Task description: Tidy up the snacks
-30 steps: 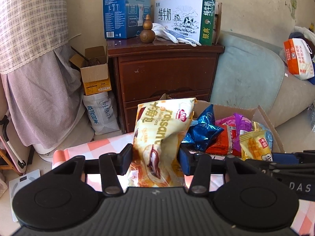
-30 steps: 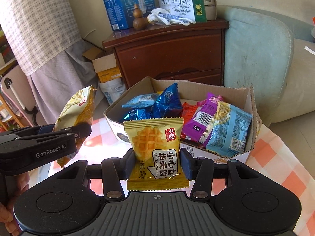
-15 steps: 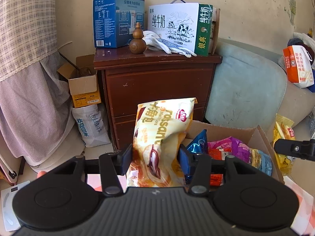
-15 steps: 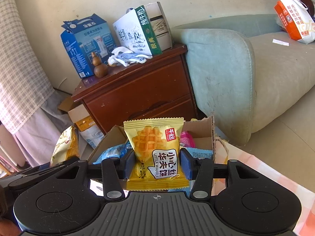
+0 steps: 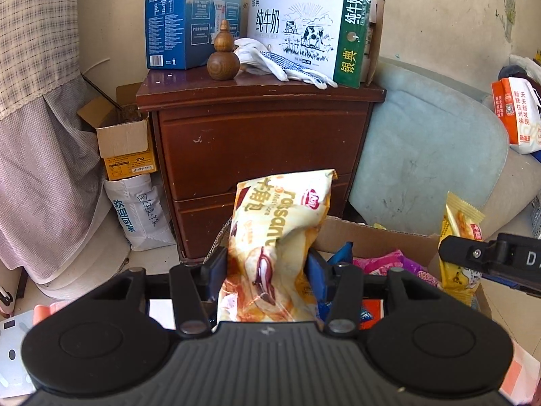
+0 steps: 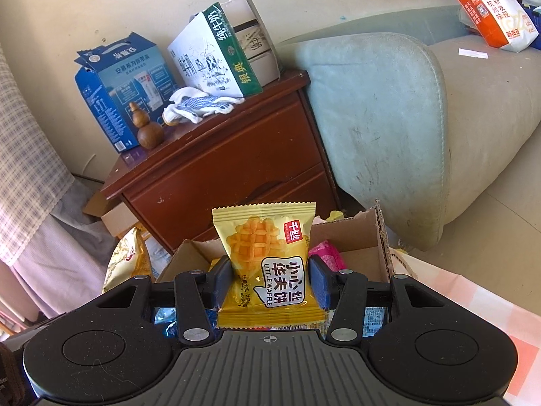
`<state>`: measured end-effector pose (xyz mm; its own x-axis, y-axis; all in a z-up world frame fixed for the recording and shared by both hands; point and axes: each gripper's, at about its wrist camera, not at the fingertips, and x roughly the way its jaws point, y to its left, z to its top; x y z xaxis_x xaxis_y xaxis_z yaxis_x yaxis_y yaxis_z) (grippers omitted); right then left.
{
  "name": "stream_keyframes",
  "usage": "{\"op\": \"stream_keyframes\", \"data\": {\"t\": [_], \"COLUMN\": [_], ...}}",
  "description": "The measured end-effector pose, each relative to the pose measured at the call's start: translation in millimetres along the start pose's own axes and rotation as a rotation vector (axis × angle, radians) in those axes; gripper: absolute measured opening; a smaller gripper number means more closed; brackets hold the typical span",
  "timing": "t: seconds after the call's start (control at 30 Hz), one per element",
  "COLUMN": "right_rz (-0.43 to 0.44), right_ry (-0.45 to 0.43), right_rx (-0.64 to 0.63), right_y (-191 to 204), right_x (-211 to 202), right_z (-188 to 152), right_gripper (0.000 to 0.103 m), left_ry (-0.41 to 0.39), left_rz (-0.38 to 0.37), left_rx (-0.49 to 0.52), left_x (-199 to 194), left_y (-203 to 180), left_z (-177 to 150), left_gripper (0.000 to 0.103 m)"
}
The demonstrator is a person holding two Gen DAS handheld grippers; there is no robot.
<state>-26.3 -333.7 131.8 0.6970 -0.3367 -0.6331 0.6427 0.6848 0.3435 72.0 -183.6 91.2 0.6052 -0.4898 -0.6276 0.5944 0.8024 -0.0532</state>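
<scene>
The left tool (image 5: 267, 270) was clenched on a cream-coloured croissant packet (image 5: 277, 240), which stood upright between its two blue-padded fingers (image 5: 316, 272) with its top edge rising in front of a dark wooden nightstand (image 5: 260, 155). The right tool (image 6: 268, 282) was likewise closed around a yellow Little Waffle packet (image 6: 267, 264), held upright with its printed face toward the camera. Both packets were raised above an open cardboard box (image 5: 378, 240) that sat on a bench covered with a pink-and-white checked cloth (image 6: 473, 304). Inside the box lay other wrapped snacks, among them a blue wrapper (image 5: 343, 252) and a pink one (image 5: 389, 262). In the left wrist view the right tool appeared at the right edge as a dark bar, with the waffle packet showing behind it just past the box's far corner. In the right wrist view the croissant packet was visible at the lower left, beside the box's left wall. On top of the nightstand stood a blue carton (image 5: 191, 17), a white-and-green milk carton (image 5: 307, 30), a small wooden gourd (image 5: 223, 54) and a pair of white dotted gloves (image 5: 284, 64). A pale blue-green sofa (image 6: 382, 128) stood to the right of the nightstand, with an orange-and-white bag (image 6: 493, 10) resting on it.
</scene>
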Motion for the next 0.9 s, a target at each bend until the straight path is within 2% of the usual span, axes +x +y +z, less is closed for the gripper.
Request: {"op": "stream_keyframes", "data": {"t": [0.07,0.1,0.13,0.17,0.47,0.63,0.9], "right_rz": [0.001,0.0,-0.004,-0.008,-0.106,-0.128,-0.169], "right_ry": [0.016,0.022,0.028,0.026,0.048,0.046,0.062], "right_rx": [0.008,0.008,0.005,0.001,-0.064,-0.096,-0.161], "right_y": [-1,0,0,0,7,12,20], "right_x": [8,11,13,13,5,-7,-21], "right_z": [-1,-1,-2,-2,-4,-5,-12], "right_gripper": [0.05,0.051,0.058,0.061,0.074,0.083,0.087], "left_ry": [-0.003,-0.001,-0.005,-0.015,0.016,0.039,0.092], "left_rz": [0.003,0.009,0.015,0.022,0.06,0.079,0.09], "left_rx": [0.001,0.001,0.001,0.005,0.065,0.08,0.077], "left_x": [5,7,7,6,-5,-15,-27], "left_y": [-1,-2,-2,-4,-14,-15,-13], "left_z": [0,0,-1,-1,-1,-7,-15], "left_gripper": [0.053,0.065,0.074,0.076,0.085,0.087,0.09]}}
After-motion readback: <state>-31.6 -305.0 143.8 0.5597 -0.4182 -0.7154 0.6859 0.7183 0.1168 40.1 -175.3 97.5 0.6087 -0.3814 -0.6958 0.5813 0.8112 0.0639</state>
